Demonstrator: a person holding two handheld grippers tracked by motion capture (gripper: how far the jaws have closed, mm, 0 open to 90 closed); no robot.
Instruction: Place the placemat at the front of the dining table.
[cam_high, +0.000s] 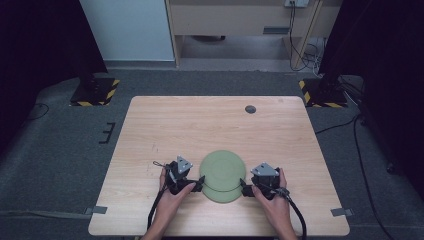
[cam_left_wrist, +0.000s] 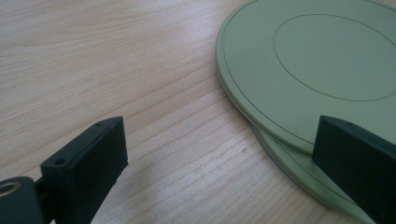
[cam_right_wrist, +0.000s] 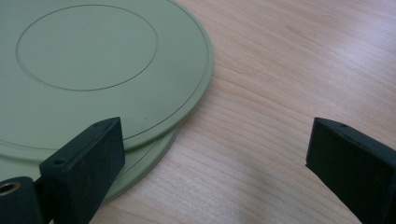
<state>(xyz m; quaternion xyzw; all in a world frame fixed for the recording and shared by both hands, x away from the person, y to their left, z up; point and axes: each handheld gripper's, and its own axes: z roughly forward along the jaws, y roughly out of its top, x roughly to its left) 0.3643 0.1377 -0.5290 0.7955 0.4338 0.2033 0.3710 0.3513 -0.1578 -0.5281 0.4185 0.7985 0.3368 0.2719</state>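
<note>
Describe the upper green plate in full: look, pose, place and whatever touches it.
The upper green plate is round, flat and matt pale green, plastic by its look, with an incised ring around its centre and a thin line near the rim. It lies level on a second, similar plate, shifted toward the far side so the lower one's near edge shows. Both sit on the wooden table, near its front. The left gripper and right gripper flank the stack, both open; contact cannot be confirmed.

Low in the frame, two forearms reach up from the bottom edge; the left gripper (cam_high: 199, 183) and right gripper (cam_high: 243, 187) face inward, jaws spread wide.
</note>
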